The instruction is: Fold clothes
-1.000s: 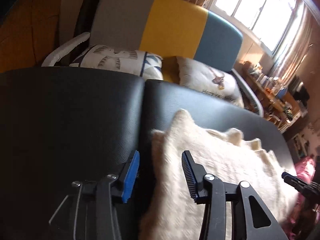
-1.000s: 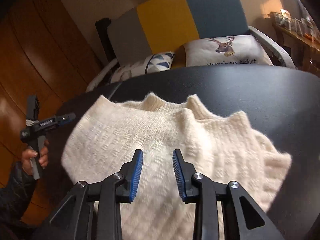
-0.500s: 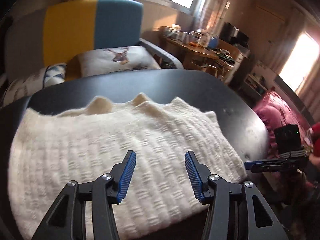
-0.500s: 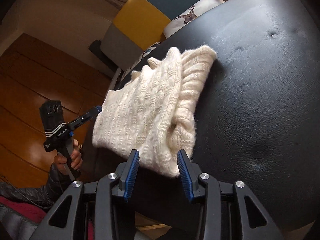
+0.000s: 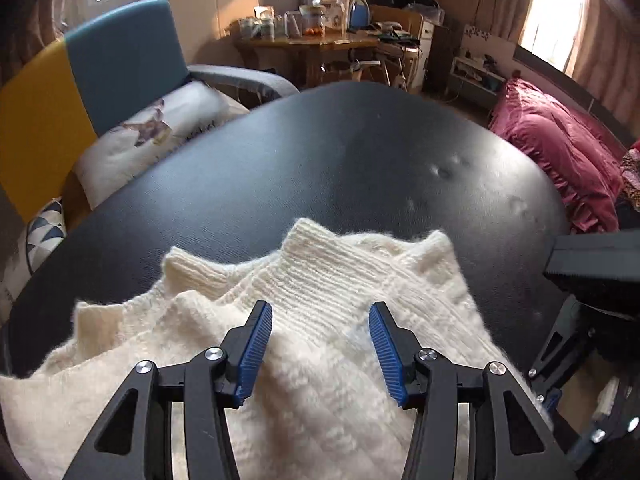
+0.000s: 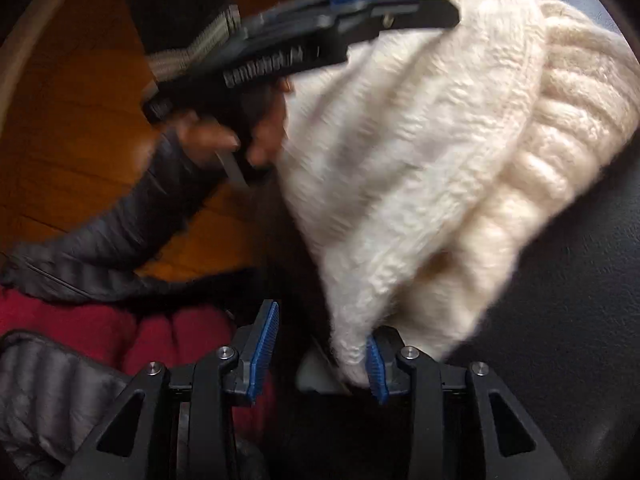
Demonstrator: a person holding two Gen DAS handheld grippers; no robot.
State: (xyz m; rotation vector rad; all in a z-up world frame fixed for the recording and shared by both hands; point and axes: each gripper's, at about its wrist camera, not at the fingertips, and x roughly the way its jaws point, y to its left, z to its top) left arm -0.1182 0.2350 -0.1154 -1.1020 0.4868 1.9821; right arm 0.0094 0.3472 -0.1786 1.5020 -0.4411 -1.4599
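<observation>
I get strong daylight from the windows [image 5: 556,24] at upper right and upper left of the left wrist view, blown out to white. Straight lines bow near the edges. My right wrist view is dimmer, warm-toned and motion-blurred throughout.

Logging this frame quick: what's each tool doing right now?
Left tool: open, over the cream sweater, holding nothing.
Right tool: open, sweater's edge between its fingers, unclamped.

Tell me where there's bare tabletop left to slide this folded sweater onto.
The black table is bare from the cream sweater collar out to its far rim, toward the sofa and bed. The near edge is crowded: left gripper over the knit, right gripper at its corner.
</observation>
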